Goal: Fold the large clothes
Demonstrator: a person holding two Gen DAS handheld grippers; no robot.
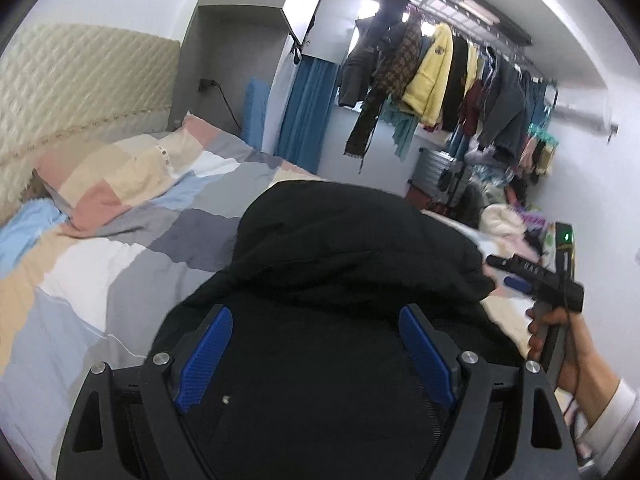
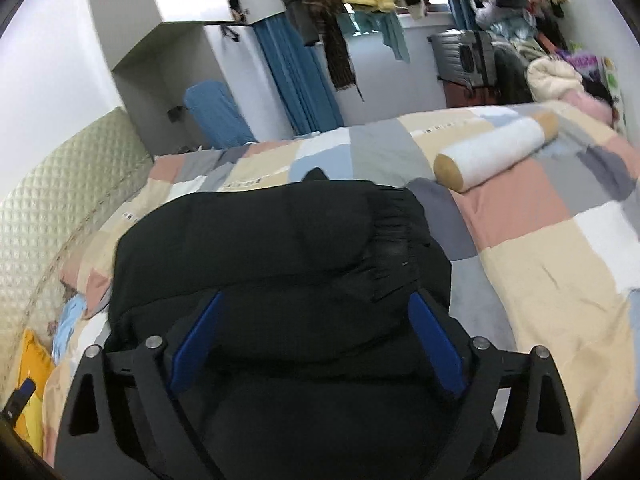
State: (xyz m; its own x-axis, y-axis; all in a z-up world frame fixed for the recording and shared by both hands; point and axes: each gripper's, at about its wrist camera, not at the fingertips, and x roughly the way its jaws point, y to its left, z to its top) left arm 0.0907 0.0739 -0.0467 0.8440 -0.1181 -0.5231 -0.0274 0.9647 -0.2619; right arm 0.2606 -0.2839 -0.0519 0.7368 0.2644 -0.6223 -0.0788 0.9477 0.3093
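Note:
A large black padded garment (image 1: 352, 248) lies bunched and folded over on the patchwork bed (image 1: 120, 240). My left gripper (image 1: 316, 320) is open just above its near part, blue pads (image 1: 208, 352) spread wide with only black cloth beneath. In the right wrist view the same black garment (image 2: 280, 240) shows a gathered elastic hem at its right side. My right gripper (image 2: 316, 308) is open over it, blue pads (image 2: 436, 344) apart. The right gripper (image 1: 516, 276) also shows in the left wrist view at the garment's right edge, held by a hand.
A quilted headboard (image 1: 80, 84) lines the bed's left. A pillow (image 1: 120, 176) lies near it. A white and tan bolster (image 2: 492, 152) lies on the bed's far right. A rail of hanging clothes (image 1: 440, 76), a suitcase (image 2: 464, 56) and clothes piles stand beyond.

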